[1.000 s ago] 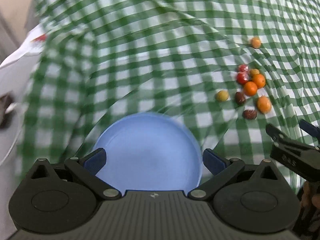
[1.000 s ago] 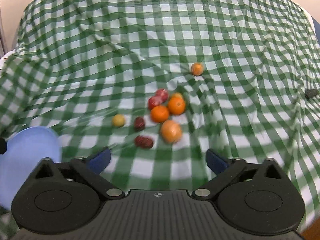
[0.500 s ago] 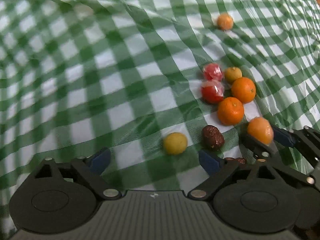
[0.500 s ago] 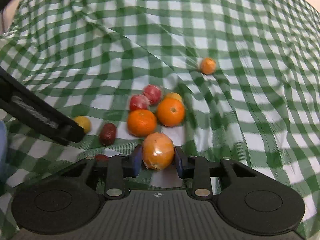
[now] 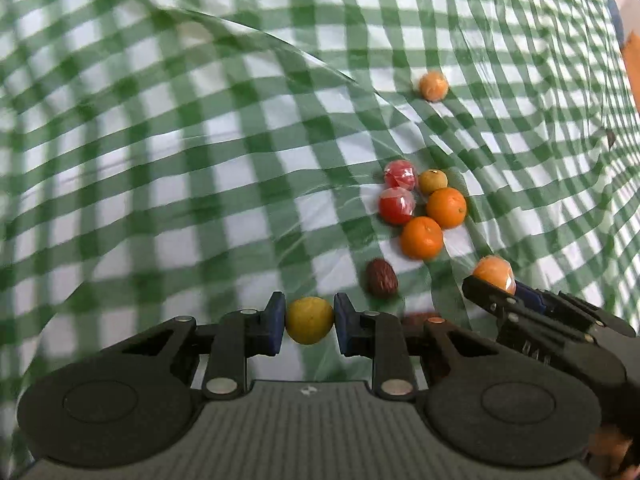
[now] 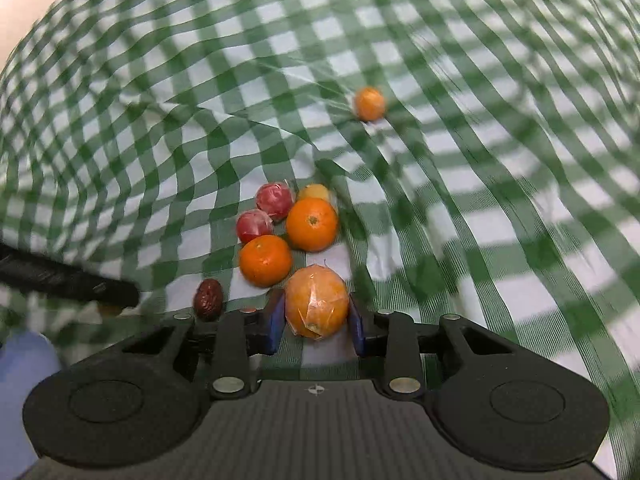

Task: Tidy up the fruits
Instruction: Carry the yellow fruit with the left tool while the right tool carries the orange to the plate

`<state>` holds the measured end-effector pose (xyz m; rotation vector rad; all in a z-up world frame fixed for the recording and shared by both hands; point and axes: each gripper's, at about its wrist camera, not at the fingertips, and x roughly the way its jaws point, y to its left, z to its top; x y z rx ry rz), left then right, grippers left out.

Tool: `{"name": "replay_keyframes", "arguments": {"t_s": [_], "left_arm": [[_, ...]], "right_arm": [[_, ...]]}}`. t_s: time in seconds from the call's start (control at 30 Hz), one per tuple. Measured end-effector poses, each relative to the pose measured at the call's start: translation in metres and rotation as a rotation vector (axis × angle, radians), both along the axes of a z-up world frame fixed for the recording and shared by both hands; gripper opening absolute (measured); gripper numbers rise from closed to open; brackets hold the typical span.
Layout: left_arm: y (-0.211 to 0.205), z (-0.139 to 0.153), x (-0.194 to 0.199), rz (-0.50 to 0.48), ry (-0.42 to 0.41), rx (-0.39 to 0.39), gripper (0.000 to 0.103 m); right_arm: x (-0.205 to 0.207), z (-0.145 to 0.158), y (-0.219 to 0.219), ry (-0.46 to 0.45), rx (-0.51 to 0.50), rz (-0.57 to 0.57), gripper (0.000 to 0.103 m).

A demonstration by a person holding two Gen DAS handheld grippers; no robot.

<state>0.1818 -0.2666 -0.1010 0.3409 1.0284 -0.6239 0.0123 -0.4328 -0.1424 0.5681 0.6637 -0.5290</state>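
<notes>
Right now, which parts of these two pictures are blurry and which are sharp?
Left wrist view: the cloth on the left smears with motion, while the yellow fruit in the left tongs stays crisp. Right wrist view: the cloth blurs at right, and the wrapped orange in the right tongs is sharp.

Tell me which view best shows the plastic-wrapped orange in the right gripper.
The right wrist view: the wrapped orange sits centred between the right gripper's blue pads, wrap creases visible. The left wrist view shows only its top behind that gripper's finger.
</notes>
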Motion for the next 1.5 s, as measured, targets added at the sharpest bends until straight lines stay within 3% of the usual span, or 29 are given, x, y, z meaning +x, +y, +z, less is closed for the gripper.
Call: {"name": "replay_keyframes", "arguments": {"t_s": [0.23, 0.53, 0.97, 1.5], "left_arm": [[0.081, 0.053, -0.053, 0.135, 0.026, 0.037, 0.028], [0.17, 0.094, -0.123, 0.235, -0.007, 0.031, 0.028], [0.256, 0.117, -0.191, 0.321, -0.071, -0.04, 0.028], [0.281, 0.119, -0.207, 0.349, -0.094, -0.076, 0.028]], "right_arm": [[-0.032, 0.068, 0.059, -0.016, 0.051, 0.07, 0.034], [-0.061, 0.121, 0.151, -0.032, 0.113, 0.258, 0.034], [-0.086, 0.162, 0.249, -0.02, 0.025, 0.428, 0.034], [-0.086, 0.172, 0.297, 0.026, -0.058, 0.533, 0.034]]}}
